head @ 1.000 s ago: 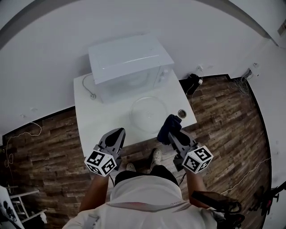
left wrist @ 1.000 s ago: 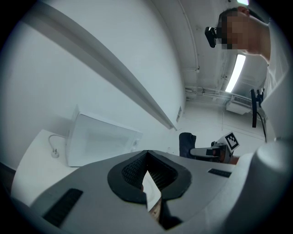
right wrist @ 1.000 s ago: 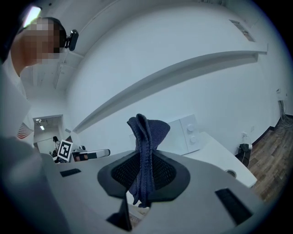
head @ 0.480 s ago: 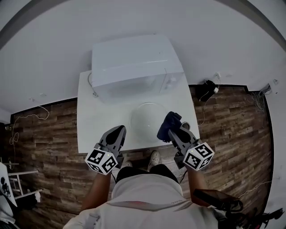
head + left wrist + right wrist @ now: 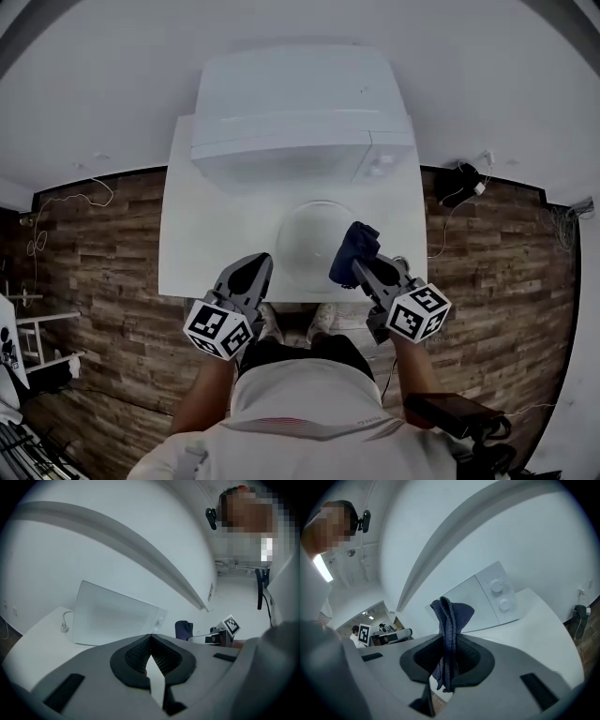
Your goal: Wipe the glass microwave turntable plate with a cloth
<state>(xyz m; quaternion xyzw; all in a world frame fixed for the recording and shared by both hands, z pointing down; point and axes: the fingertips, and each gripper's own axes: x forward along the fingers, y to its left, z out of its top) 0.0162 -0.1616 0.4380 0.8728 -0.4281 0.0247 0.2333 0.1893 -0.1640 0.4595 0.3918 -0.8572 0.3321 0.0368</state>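
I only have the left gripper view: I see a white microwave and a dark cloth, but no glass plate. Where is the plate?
Observer: The round clear glass turntable plate lies flat on the white table, in front of the white microwave.
Operator: Is the cloth gripped?
Observer: Yes; the right gripper view shows the right gripper shut on the folded dark blue cloth.
Operator: Is it on the plate?
Observer: In the head view it overlaps the plate's right rim; contact I cannot tell.

Microwave [image 5: 295,103] blocks behind plate [image 5: 307,236]; table's [image 5: 202,246] left side open.
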